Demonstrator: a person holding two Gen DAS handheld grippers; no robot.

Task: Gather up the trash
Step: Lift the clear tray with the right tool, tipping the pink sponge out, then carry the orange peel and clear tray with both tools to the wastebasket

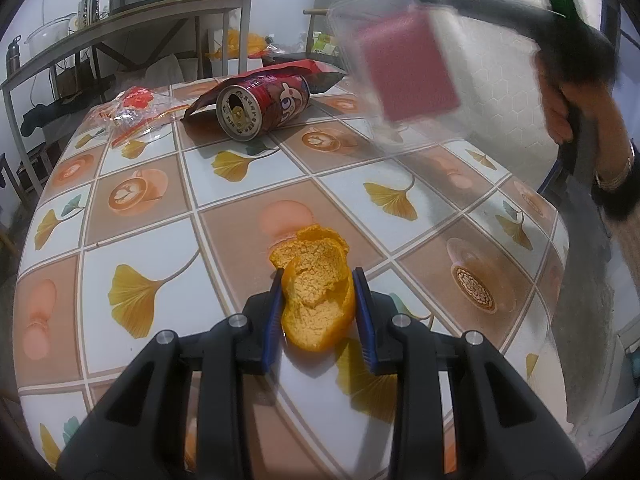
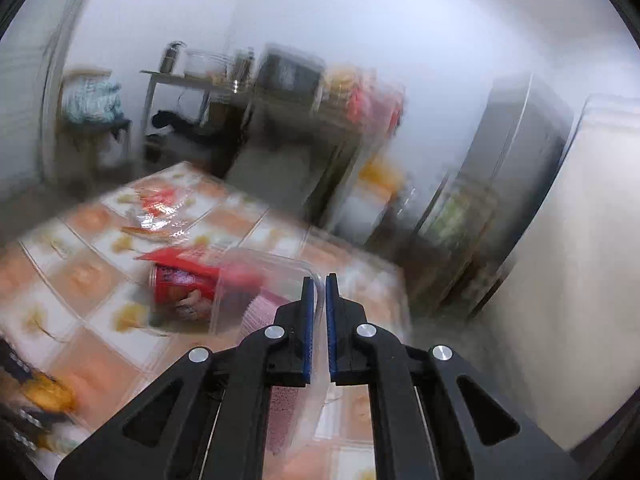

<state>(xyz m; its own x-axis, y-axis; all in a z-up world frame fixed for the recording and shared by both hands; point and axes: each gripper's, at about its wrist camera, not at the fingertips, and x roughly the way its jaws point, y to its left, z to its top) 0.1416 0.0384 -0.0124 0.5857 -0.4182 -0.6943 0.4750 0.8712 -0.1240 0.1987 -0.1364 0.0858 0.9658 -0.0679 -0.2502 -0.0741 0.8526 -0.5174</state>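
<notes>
A piece of orange peel (image 1: 312, 312) lies on the patterned tablecloth (image 1: 160, 208), and my left gripper (image 1: 318, 273) is shut on it, its blue pads against both sides. Above the table's far right, a clear plastic tray with a pink pad inside (image 1: 400, 68) hangs blurred in the air. In the right wrist view my right gripper (image 2: 319, 278) is shut on the rim of this clear tray (image 2: 256, 280). A red can (image 1: 264, 106) lies on its side at the far end, on a red snack bag (image 1: 296, 72). A clear wrapper with red print (image 1: 136, 110) lies left of the can.
A person's hand (image 1: 568, 108) holds the right gripper's handle at the upper right. A white padded panel (image 1: 500, 92) stands past the table's right edge. Behind the table, a shelf (image 1: 120, 24) carries a cooker, jars and bags.
</notes>
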